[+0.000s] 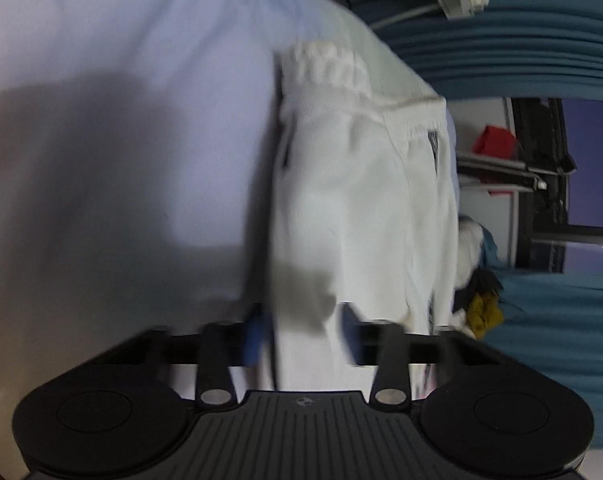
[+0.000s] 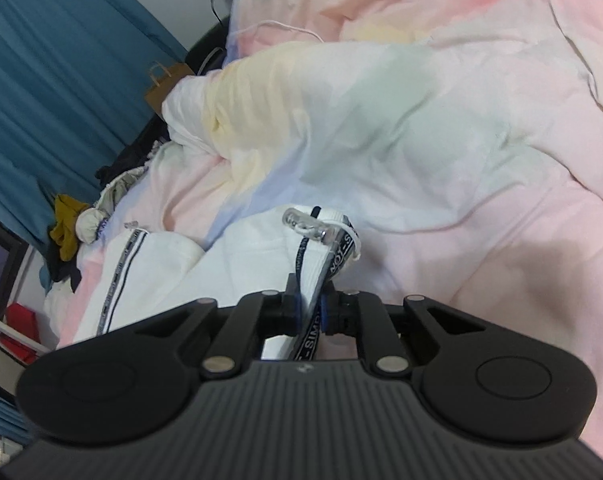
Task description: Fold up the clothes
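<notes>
Left hand-held gripper (image 1: 301,332) has its fingers apart around the white trousers (image 1: 361,208), which lie ahead on the bed (image 1: 121,120); whether it pinches is unclear. Right hand-held gripper (image 2: 309,308) clamps the lettered side stripe (image 2: 337,256). Soft, limp cloth likely handles best by hems. Only the left view shows the elastic waistband (image 1: 329,64).

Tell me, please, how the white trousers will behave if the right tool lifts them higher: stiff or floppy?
Probably floppy: the white trousers already sag and crease on the bedding beyond the right tool. They look light, since a narrow pinch at one edge holds them. The printed drawstring would likely dangle and swing.
</notes>
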A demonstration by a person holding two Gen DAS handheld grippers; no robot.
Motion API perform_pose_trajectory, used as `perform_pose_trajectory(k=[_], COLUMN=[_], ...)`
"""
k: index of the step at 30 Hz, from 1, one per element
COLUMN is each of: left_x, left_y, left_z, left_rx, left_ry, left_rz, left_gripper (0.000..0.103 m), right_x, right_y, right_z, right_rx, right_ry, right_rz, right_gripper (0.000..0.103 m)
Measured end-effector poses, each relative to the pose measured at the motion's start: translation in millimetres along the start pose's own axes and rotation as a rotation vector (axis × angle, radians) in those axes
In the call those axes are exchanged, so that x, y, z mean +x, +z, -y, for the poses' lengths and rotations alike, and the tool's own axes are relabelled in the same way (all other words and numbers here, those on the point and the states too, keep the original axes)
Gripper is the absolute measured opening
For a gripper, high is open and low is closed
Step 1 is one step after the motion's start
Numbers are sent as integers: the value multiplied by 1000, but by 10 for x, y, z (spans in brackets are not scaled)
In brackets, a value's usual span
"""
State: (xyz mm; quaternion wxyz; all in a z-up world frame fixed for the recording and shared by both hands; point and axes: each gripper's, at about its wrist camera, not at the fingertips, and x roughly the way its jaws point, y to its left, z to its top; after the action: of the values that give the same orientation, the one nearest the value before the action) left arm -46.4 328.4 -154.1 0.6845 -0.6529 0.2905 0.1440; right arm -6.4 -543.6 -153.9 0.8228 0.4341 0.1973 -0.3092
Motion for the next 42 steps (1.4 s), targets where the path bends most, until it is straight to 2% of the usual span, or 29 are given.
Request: perform_pose_trajectory(k=[1, 2, 6, 13, 17, 20, 25, 29, 33, 36, 40, 42], left_x=[51, 77, -29, -388, -441, -273, 351, 1193, 2203, 2830, 3343, 3418], left_y=[26, 44, 39, -42, -11, 118, 365, 589, 792, 880, 899, 894], left_z=[-10, -16, 18, 191, 428, 777, 1514, 2056, 2500, 2671, 2702, 2701], left_rx=[-11, -22, -28, 72, 99, 124, 214, 225, 239, 283, 368, 388], left_ry=[1, -12, -145, -272, -281, -262, -181, -126, -34, 41, 122, 118], left_rz=[-2, -4, 19, 80, 63, 40, 27, 30, 9, 27, 20, 20], left_gripper=[15, 14, 11, 9, 9, 9, 10, 10, 10, 10, 10, 11], right_x=[-22, -48, -145, -471, -612, -573, -217, 388, 1198, 1768, 2349, 2523], right_y=[-1, 2, 14, 71, 213, 365, 589, 690, 684, 544, 360, 296], right_z=[-27, -45, -21, -2, -125, -428, -1186, -1840, -2318, -2544, -2627, -2589], right_rx=[-13, -21, 25, 86, 109, 105, 51, 33, 38, -28, -100, -112], right_ry=[9, 21, 18, 58, 83, 100, 108, 100, 31, -43, -103, -110], right_rz=[13, 27, 40, 92, 109, 105, 102, 86, 36, 15, -24, -49], right_gripper=[12, 12, 12, 11, 11, 11, 11, 11, 11, 11, 11, 12])
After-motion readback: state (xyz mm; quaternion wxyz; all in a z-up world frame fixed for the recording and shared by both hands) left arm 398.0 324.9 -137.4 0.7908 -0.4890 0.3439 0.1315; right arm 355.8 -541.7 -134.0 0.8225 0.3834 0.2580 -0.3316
